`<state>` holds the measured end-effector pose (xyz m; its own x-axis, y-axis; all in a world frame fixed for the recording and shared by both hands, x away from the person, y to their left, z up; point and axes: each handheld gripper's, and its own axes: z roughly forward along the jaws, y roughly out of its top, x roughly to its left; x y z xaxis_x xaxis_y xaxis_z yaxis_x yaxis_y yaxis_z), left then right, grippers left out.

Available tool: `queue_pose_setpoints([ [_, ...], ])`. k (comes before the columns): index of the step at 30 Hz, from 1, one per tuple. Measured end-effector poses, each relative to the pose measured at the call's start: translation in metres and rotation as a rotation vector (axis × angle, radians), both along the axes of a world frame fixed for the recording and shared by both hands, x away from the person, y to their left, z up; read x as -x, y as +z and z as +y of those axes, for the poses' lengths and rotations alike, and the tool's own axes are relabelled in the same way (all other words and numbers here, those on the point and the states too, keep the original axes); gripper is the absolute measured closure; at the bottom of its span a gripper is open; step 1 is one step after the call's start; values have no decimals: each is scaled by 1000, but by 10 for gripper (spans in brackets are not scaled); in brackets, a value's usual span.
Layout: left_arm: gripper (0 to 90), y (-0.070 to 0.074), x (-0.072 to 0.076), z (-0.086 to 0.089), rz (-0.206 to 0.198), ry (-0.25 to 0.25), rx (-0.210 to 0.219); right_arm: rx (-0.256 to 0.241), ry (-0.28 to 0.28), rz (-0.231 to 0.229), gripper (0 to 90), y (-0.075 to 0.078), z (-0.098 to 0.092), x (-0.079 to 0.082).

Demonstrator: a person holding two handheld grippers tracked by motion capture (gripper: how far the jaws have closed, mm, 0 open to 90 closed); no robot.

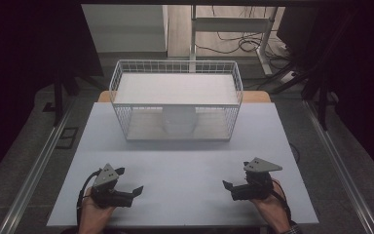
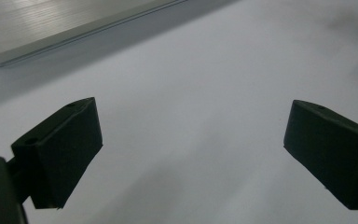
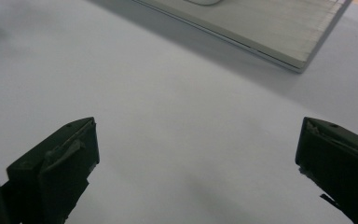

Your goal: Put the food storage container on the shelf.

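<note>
A white wire basket (image 1: 121,83) stands at the back middle of the pale table (image 1: 185,170). A white panel lies across its top, and a white cylinder (image 1: 178,122) stands on its floor underneath. My left gripper (image 1: 130,180) rests near the front left, held by a hand, open with nothing between the jaws. At the front right, my right gripper (image 1: 236,174) is also open and holds nothing. In the left gripper view the left gripper (image 2: 191,135) spreads wide over bare table. In the right gripper view the right gripper (image 3: 196,154) does the same, with the basket's base (image 3: 261,28) ahead.
A corner of the basket's base (image 2: 51,28) lies at the upper left of the left gripper view. Beyond the table are a white desk frame (image 1: 233,24), cables (image 1: 243,44) on the floor and dark surroundings. Metal rails (image 1: 39,165) run along both table sides.
</note>
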<state>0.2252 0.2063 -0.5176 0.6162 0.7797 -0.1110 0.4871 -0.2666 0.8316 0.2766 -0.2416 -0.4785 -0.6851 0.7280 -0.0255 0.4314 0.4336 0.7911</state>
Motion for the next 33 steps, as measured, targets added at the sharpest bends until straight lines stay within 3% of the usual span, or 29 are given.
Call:
queue_pose_setpoints([
  [8, 39, 0, 10, 9, 4, 30, -6, 0, -30, -1, 0, -3, -13, 9],
  [16, 38, -3, 19, 17, 17, 52, -14, 25, -53, 22, 0, -15, -22, 18],
  [22, 38, -5, 20, 20, 30, 59, -11, 42, -56, 54, 0, -24, -26, 22],
  [30, 33, -10, 17, 20, 80, 55, -15, 35, -63, 52, 0, -24, -27, 23],
  [33, 33, -10, 17, 19, 81, 53, -17, 43, -62, 51, 0, -24, -26, 23],
])
